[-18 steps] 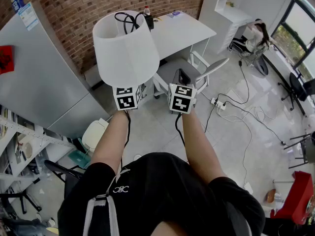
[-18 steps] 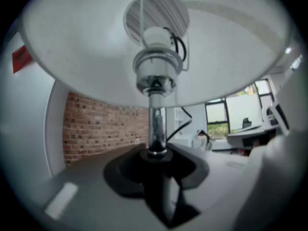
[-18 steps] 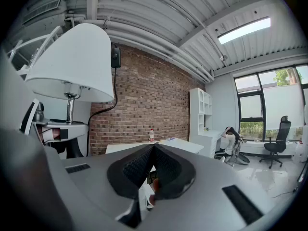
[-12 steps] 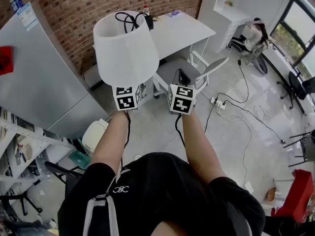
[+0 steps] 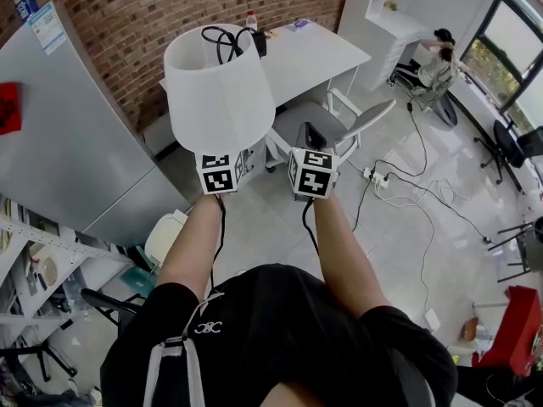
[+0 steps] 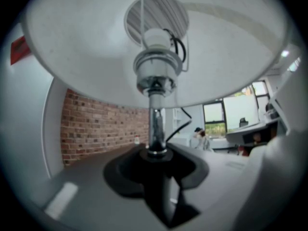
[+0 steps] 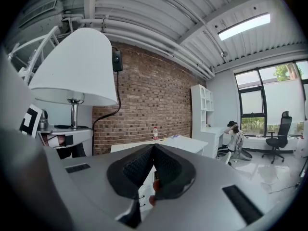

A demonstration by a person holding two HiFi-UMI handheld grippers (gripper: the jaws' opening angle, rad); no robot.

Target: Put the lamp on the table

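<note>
— What is the biggest thing in front of the person?
— The brick wall. Before it stands the white table, with a chair close to its near side.
— And the lamp, where is it?
— The lamp is up in the air, upright, on the person's side of the table and not on it. In the head view its white shade covers the left end of the table. A black cable shows above the top rim of the shade.
— What holds it?
— The left gripper. Its jaws are clamped on the lower part of the chrome stem, under the shade.
— And the other one?
— The right gripper is just beside the left one. Its jaws are closed together with nothing between them, and it does not touch the lamp.
— Anything small?
— A small bottle stands at the far edge of the table, near the wall.
</note>
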